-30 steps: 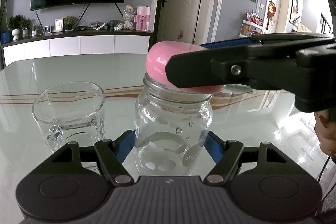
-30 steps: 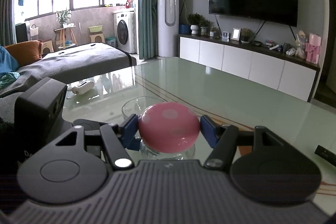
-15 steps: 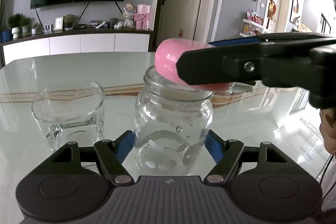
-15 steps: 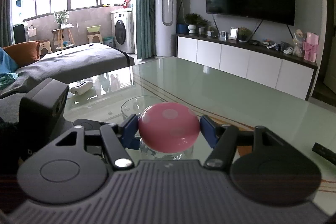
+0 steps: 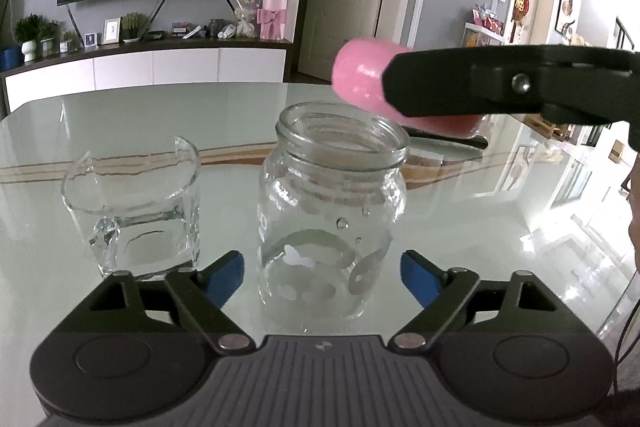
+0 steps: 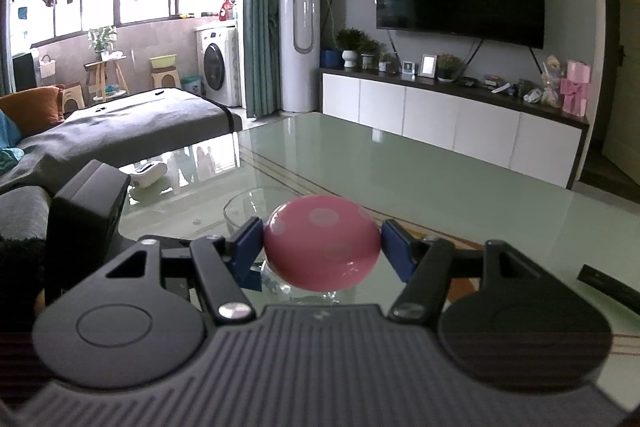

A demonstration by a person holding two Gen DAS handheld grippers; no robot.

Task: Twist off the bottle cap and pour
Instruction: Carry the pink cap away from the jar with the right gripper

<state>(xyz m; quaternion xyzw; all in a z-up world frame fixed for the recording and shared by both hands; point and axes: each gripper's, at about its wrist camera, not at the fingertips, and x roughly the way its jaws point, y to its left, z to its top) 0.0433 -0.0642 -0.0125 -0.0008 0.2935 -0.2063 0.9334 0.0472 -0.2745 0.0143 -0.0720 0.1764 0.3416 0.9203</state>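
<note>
Pink cap [image 6: 321, 242] sits clamped between the right gripper [image 6: 322, 247] pads, at the frame's right, above and behind the open glass bottle [image 5: 330, 215]; left gripper [image 5: 322, 273] pads stand apart beside the bottle, glass cup [image 5: 134, 211] at left

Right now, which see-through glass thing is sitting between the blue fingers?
The round bottle with the open threaded mouth stands between the left gripper fingers. The square-bottomed glass cup stands outside them, to the left.
</note>
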